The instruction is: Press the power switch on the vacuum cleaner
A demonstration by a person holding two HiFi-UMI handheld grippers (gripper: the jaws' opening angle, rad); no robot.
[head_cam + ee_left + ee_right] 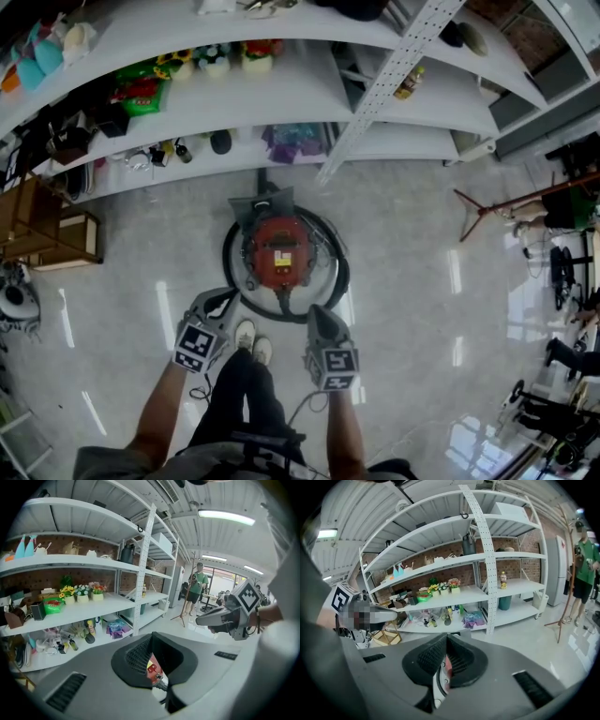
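The red vacuum cleaner (279, 251) sits on the pale floor in front of the shelves, with its black hose (229, 258) looped round it. I cannot pick out its power switch. My left gripper (212, 309) hangs just short of the vacuum's near left side, jaws shut and holding nothing. My right gripper (319, 321) is at the near right side, also shut and empty. In the left gripper view a sliver of the red vacuum cleaner (152, 670) shows below the closed left gripper (152, 639). The right gripper (446, 640) shows the same over the vacuum cleaner (446, 665).
White shelving (281, 89) with potted flowers, bottles and bags runs along the far side. A wooden crate (56, 239) stands at the left, a coat stand (487, 211) at the right. A person in a green shirt (197, 585) stands further off. My shoes (253, 342) are behind the hose.
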